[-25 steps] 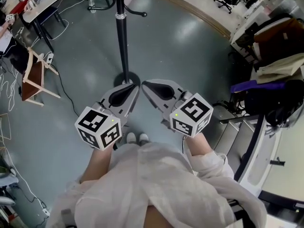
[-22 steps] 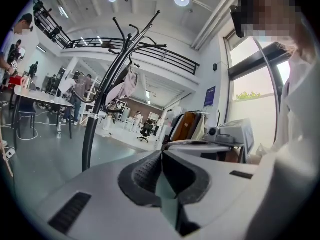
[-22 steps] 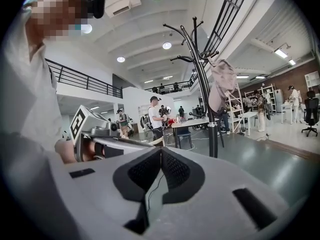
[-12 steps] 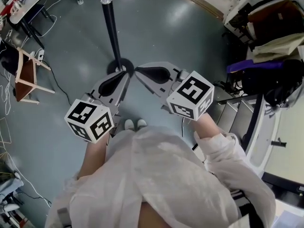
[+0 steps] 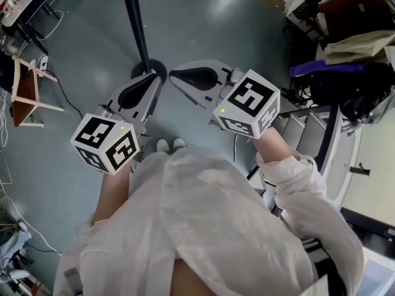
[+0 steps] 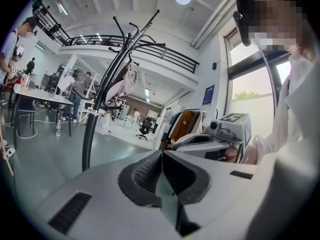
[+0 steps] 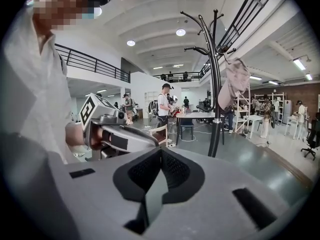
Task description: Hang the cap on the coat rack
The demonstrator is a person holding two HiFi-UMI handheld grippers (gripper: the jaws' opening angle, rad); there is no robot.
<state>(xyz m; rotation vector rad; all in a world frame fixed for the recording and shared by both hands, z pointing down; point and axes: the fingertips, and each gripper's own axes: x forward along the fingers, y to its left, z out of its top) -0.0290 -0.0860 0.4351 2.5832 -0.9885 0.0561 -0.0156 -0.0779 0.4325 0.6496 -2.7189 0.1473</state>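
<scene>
The black coat rack [image 5: 136, 28] stands on the grey floor just ahead of me, its round base [image 5: 152, 68] beside my grippers' tips. A pale pinkish cap [image 7: 235, 80] hangs from one of its upper hooks, and the left gripper view shows that cap [image 6: 128, 82] too. My left gripper [image 5: 153, 78] is shut with nothing between its pads [image 6: 150, 170]. My right gripper [image 5: 175, 76] is likewise shut and empty, its pads [image 7: 172, 170] pressed together. Both point toward the rack, side by side and well below the cap.
A wooden chair [image 5: 26, 95] and desks stand at the left, with cables on the floor. Racks with bags and clothes [image 5: 353, 73] fill the right side. My shoes [image 5: 170, 145] are right behind the grippers. Several people [image 7: 163, 106] stand at tables in the background.
The rack has slid toward the top left of the head view. The left gripper has dropped a little to the left and the right has lifted slightly. Both stay shut and empty.
</scene>
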